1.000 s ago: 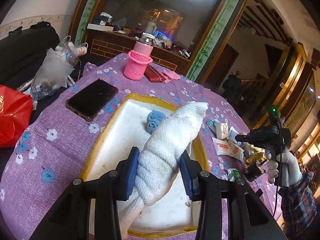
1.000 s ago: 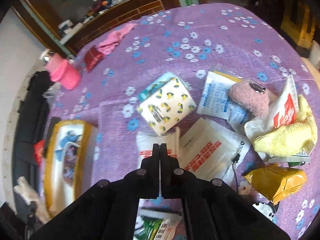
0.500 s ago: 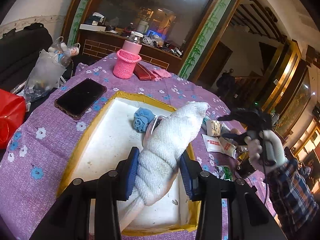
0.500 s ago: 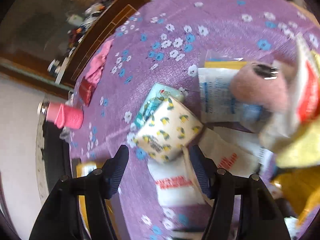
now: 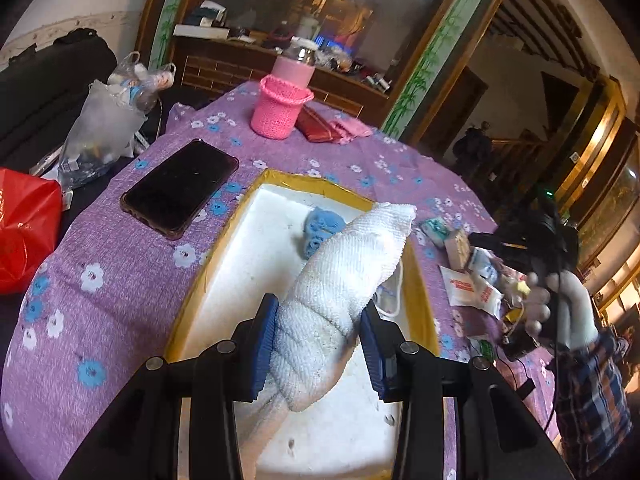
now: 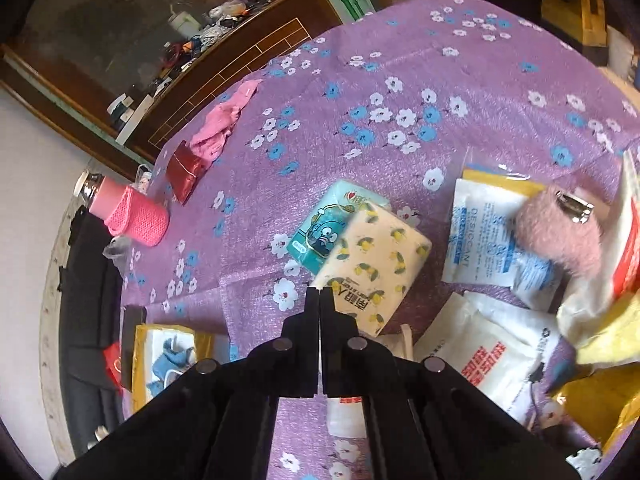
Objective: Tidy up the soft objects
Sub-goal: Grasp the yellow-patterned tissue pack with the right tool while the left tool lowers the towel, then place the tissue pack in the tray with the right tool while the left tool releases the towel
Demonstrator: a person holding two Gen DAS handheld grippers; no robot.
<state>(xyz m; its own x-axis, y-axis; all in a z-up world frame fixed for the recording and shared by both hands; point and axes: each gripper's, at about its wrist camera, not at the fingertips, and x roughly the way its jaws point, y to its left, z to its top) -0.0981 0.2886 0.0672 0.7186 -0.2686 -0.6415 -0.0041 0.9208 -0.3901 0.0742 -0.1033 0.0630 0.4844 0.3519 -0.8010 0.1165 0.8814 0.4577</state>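
Two grippers work over one round table [image 5: 120, 248] covered by a purple floral cloth. Largest item on it: a shallow white foam tray [image 5: 244, 264] with a yellow taped rim, lying near the table's left side in the left wrist view. A black phone [image 5: 180, 188] lies flat on the cloth just beside the tray's far left corner. A pink knitted sleeve holding a bottle [image 5: 282, 112] stands upright at the far edge.

The left gripper [image 5: 316, 344] hangs over the tray's near end. Its jaws pinch a rolled white towel [image 5: 344, 280], blue pads pressed on both flanks. The towel points up and away, its free end above the tray's right rim. A small blue cloth [image 5: 320, 228] lies inside the tray, beyond the towel.

The right gripper [image 6: 320, 300], held by a gloved hand [image 5: 560, 312], points down at the clutter on the table's right part. Its jaws have just been closing and now stand pressed together with nothing between them. Their tips lie just over the near edge of a lemon-print tissue pack [image 6: 376, 264]; contact cannot be told. A teal tissue pack [image 6: 332, 224] lies partly under it. White desiccant sachets [image 6: 484, 232], a pink fuzzy pouch [image 6: 560, 236] and a yellow cloth [image 6: 612, 340] lie to the right.
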